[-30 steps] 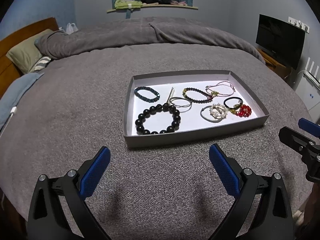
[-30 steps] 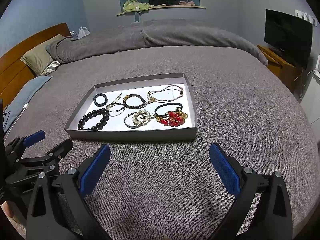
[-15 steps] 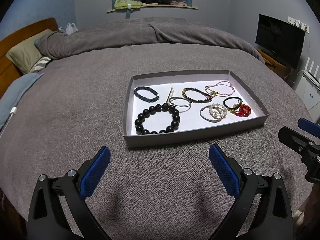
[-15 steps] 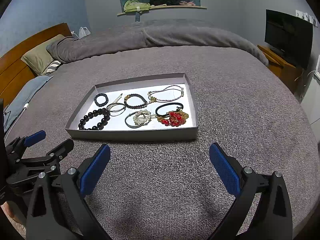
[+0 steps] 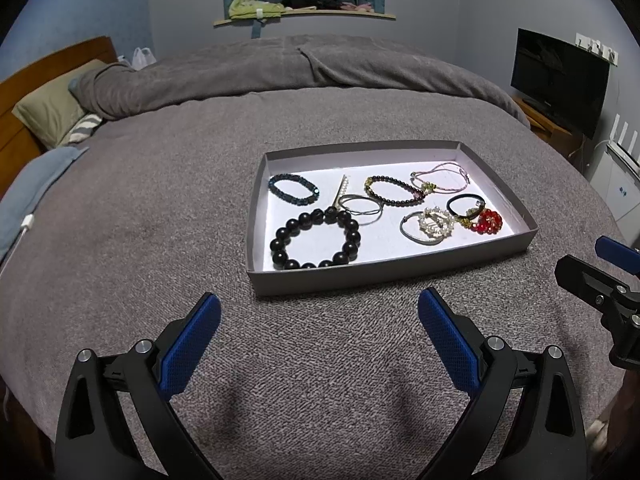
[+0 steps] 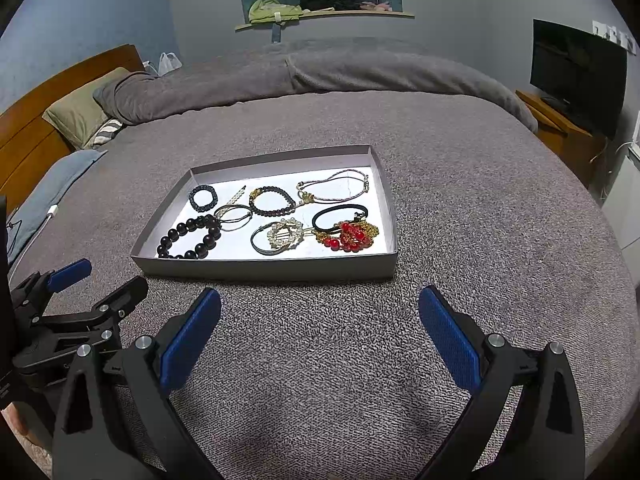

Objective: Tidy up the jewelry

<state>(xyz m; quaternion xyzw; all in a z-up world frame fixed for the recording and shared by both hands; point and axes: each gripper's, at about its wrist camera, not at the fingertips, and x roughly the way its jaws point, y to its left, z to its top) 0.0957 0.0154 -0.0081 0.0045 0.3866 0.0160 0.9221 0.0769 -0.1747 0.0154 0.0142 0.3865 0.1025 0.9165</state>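
Observation:
A shallow grey tray lies on the grey bedspread and holds several bracelets. Nearest is a large black bead bracelet; a red bead piece lies at the tray's right, a pearl and silver bangle between them. My left gripper hovers open over the bedspread just short of the tray's front wall, holding nothing. My right gripper is also open and empty, short of the tray's front right corner. Each gripper shows at the edge of the other's view.
The bed carries a rumpled grey duvet and pillows at the far left by a wooden headboard. A television on a wooden stand is at the right. A shelf with clothes runs along the back wall.
Both grippers have crept slightly toward the tray; they remain open and empty. The jewelry in the tray has not moved.

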